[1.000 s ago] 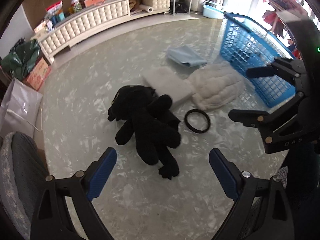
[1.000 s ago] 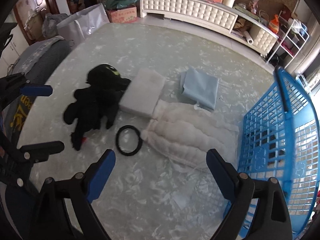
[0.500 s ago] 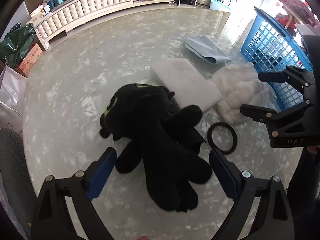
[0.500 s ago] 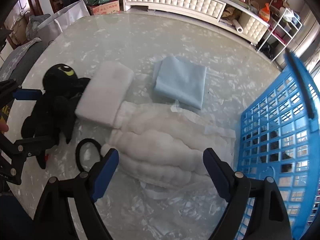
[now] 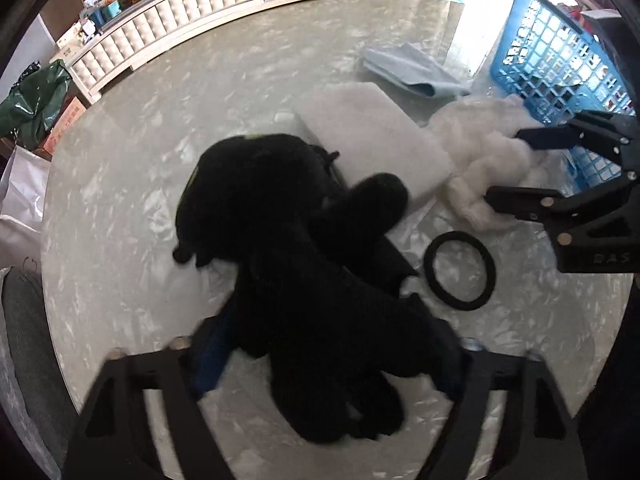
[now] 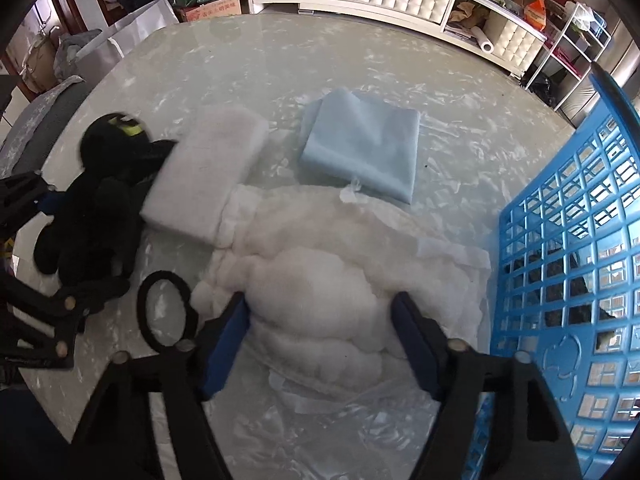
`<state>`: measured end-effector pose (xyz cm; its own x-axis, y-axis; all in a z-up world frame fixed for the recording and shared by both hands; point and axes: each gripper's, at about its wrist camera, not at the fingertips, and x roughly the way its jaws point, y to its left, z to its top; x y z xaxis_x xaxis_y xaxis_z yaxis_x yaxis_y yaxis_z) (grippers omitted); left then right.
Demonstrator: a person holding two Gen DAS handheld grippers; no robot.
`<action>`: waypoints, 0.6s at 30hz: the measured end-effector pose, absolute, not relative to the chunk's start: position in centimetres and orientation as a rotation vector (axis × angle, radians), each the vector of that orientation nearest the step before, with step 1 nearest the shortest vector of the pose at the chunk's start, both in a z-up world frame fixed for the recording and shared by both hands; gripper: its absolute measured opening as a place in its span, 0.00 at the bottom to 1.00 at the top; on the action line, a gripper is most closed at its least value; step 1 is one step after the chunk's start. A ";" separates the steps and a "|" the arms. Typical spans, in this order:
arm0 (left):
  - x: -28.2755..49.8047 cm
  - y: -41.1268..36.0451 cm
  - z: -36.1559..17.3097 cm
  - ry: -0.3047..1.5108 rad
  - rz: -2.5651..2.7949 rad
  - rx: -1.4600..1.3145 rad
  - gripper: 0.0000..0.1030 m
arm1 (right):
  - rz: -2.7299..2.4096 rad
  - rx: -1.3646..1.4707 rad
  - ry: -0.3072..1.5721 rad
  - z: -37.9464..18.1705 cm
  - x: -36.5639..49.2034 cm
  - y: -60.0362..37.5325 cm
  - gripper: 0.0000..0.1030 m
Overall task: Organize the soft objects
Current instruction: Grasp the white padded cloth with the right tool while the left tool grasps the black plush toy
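Observation:
A black plush toy [image 5: 296, 272] lies on the marble table; it also shows in the right wrist view [image 6: 100, 216]. My left gripper [image 5: 324, 360] has its jaws closed around the toy's lower body. A fluffy white quilted bundle [image 6: 320, 292] lies beside the blue basket [image 6: 568, 264]. My right gripper [image 6: 320, 340] has its blue pads on both sides of the bundle, pressing into it. It also shows in the left wrist view [image 5: 508, 168], around the bundle [image 5: 492, 160]. A white foam pad [image 6: 208, 184] and a folded light-blue cloth [image 6: 364, 152] lie farther back.
A black ring [image 5: 460, 276] lies on the table between toy and bundle. The blue basket [image 5: 560, 60] stands at the table's right edge with dark items inside. A white tufted cabinet [image 5: 172, 28] runs along the far wall. A grey chair [image 5: 20, 340] stands at left.
Both grippers moved forward and down. The left one closed in around the black plush toy; the right one closed in around the white bundle.

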<state>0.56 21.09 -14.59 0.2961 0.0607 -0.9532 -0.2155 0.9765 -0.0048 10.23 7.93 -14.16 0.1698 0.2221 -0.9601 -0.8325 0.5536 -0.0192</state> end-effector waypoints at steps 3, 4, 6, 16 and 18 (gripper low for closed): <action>0.6 20.6 -14.1 1.255 0.179 -0.132 0.60 | 0.859 -0.649 1.153 -13.9 9.3 7.8 0.38; 0.6 20.5 -14.0 1.255 0.180 -0.134 0.58 | 0.866 -0.652 1.148 -13.8 9.0 7.7 0.27; 0.5 20.4 -13.8 1.251 0.187 -0.138 0.56 | 0.865 -0.658 1.143 -13.8 8.4 7.5 0.17; -2.6 18.2 -10.9 1.208 0.197 -0.174 0.56 | 0.850 -0.665 1.100 -10.9 5.8 5.7 0.14; -3.1 17.8 -9.7 1.192 0.199 -0.169 0.55 | 0.847 -0.666 1.070 -9.8 5.5 5.0 0.14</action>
